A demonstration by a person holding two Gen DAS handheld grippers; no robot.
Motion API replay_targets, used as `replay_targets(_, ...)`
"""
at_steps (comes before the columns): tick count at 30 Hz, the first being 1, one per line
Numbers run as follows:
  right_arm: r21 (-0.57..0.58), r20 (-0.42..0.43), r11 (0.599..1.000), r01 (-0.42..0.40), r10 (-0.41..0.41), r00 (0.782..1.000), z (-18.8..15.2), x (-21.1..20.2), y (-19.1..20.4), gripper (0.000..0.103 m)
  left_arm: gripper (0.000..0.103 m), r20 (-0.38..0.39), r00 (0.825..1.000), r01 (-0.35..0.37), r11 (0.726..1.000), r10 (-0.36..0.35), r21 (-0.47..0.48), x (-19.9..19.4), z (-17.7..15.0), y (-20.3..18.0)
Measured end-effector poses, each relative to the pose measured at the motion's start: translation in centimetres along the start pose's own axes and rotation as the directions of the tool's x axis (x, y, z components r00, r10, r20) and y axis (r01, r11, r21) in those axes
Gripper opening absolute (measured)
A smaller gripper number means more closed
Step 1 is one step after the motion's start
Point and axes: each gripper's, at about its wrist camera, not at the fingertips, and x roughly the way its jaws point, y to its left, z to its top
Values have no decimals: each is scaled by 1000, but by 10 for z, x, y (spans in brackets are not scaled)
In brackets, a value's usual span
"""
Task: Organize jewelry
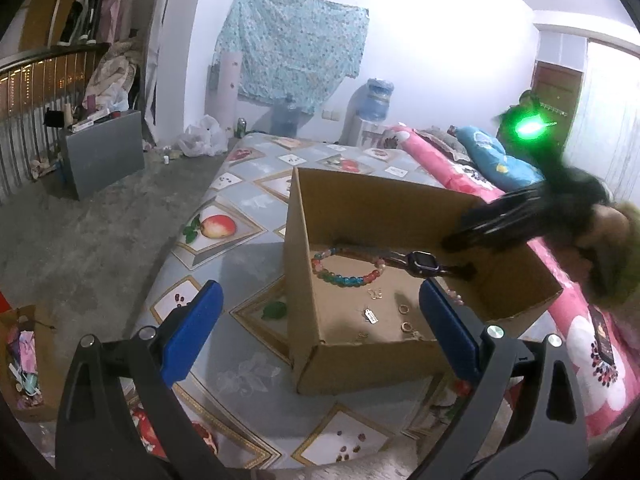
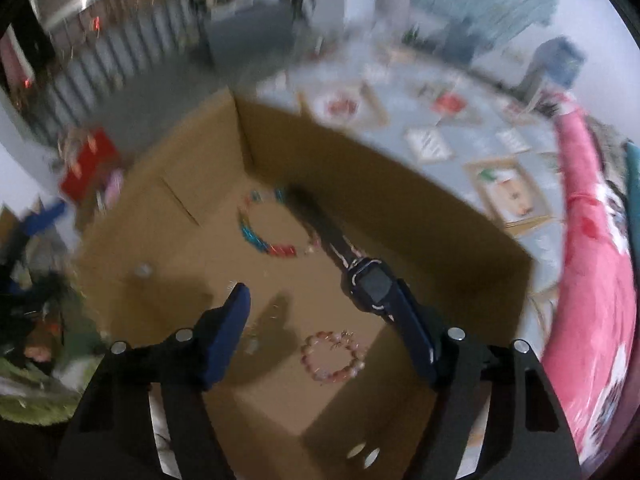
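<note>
You are working over the box [image 1: 352, 344] on the bed [image 1: 240, 256], and the step in hand looks like dropping the watch [image 2: 370, 286] in with the rest of the jewelry.

Right tongs [image 2: 324, 320]: pointing steeply down into the box, jaws standing fairly wide. The watch is lying against the inner face of the right-hand pad, strap trailing away across the box floor. The picture is blurred, so you cannot tell whether that pad is touching the watch or only passing in front of it; nothing is pinched between both pads.

Left tongs [image 1: 320, 328]: jaws wide apart, nothing between them, hovering just outside the near wall of the box.

Watch: dark, square face, dark strap, sitting low in the box beside the far wall in the left view [image 1: 422, 261].

Also in the box: a bead bracelet [image 1: 344, 268] in mixed colours near the far corner, a pink bracelet [image 2: 332, 356] nearer you, small rings [image 1: 404, 309] and a tag charm [image 1: 371, 315] loose on the floor.

Next move, as a judgement: clear the right tongs upward without dragging the strap, then go for the next loose piece.
</note>
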Motion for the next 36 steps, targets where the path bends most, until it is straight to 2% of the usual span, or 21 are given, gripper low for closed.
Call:
replay_targets(4,-66,-138,997,34,-43,990,22,51,0,69,95,-12,1000,-17,1000,17,0,14,2,6)
replay_targets(7,-122,-203,988,95,-118,972,24,77,-1,53,95,-21,1000,-18,1000,18,-10,21,3,10)
replay_targets(9,-144,-200,973,179,-206,958,24,78,-4,38,95,-25,1000,-14,1000,14,-14,23,3,11)
replay_targets(13,-53,-212,983,178,-185,960,20,74,-23,37,95,-32,999,-5,1000,4,-23,29,1,13)
replay_targets(16,-48,-185,977,209,-214,959,18,65,-18,37,95,-45,999,5,1000,-6,-21,33,-3,12)
replay_targets(18,-51,-150,982,183,-189,970,21,58,-12,39,95,-50,999,9,1000,-10,-15,35,-3,13)
replay_targets(21,-48,-108,996,76,-80,991,24,47,4,39,95,-49,999,3,1000,-3,-3,36,-4,12)
replay_targets(24,-64,-148,998,24,-33,988,34,63,16,38,95,-58,998,10,1000,-10,-14,37,-4,13)
replay_targets(27,-67,-190,998,2,-14,982,38,82,24,29,95,-65,998,13,1000,-14,-21,38,-6,15)
replay_targets(30,-56,-175,998,-27,17,984,46,86,29,29,95,-68,998,13,1000,-15,-29,37,-7,18)
replay_targets(36,-46,-148,989,-138,130,980,59,89,40,29,95,-73,997,17,999,-20,-40,37,-7,21)
